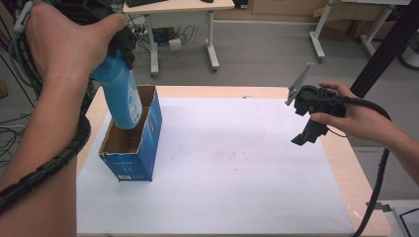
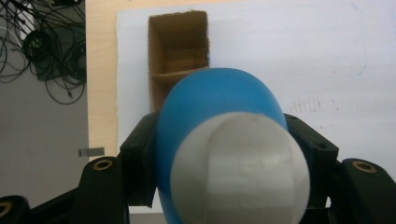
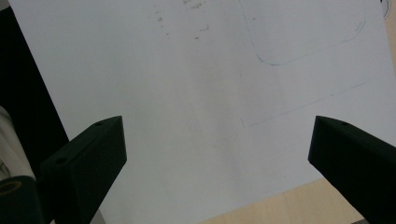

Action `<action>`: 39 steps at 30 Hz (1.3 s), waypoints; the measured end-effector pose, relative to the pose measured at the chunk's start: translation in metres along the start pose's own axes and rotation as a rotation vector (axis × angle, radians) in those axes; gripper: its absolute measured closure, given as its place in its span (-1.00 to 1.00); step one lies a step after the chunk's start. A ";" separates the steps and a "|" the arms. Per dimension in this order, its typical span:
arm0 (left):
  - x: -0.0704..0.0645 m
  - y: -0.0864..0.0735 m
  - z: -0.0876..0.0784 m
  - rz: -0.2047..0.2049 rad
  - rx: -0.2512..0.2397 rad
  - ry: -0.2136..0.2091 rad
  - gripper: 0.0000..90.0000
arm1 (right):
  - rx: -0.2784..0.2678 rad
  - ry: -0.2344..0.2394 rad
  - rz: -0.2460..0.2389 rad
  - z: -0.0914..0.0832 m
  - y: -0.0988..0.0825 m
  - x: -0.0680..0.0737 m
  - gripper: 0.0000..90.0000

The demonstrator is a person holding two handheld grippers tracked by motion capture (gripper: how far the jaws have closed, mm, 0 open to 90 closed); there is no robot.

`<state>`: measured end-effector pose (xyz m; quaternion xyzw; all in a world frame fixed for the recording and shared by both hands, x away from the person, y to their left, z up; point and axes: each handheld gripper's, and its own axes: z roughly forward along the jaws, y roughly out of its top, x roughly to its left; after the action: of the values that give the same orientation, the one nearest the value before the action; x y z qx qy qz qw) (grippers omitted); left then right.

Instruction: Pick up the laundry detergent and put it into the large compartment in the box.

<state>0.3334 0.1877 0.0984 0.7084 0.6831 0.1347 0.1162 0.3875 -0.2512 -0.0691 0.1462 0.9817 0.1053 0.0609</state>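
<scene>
My left gripper (image 1: 122,52) is shut on the upper part of a blue bottle (image 1: 121,94) at the far left. The bottle hangs tilted, and its lower end dips into an open blue cardboard box (image 1: 133,160). In the left gripper view the bottle (image 2: 210,98) with its white cap (image 2: 238,168) sits between the black jaws of the left gripper (image 2: 229,154), above the brown inside of the box (image 2: 180,42). At the right, my right gripper (image 1: 307,134) hovers over the table's right side. Its jaws point down and stand wide open, with nothing between them (image 3: 217,128).
A white sheet (image 1: 222,173) covers most of the wooden table (image 1: 348,168); faint pencil outlines mark the sheet (image 3: 299,56). The box stands near the table's left edge. Beyond the table are a desk (image 1: 178,7), cables on the floor (image 2: 42,42) and a dark post (image 1: 390,39).
</scene>
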 end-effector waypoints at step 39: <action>0.045 -0.006 0.154 -0.085 0.086 -0.010 -0.16 | 0.028 -0.002 -0.015 0.007 0.010 0.003 -0.90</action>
<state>0.3828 0.2362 -0.0463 0.6837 0.7170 0.0965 0.0949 0.3880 -0.2397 -0.0744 0.1400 0.9841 0.0910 0.0605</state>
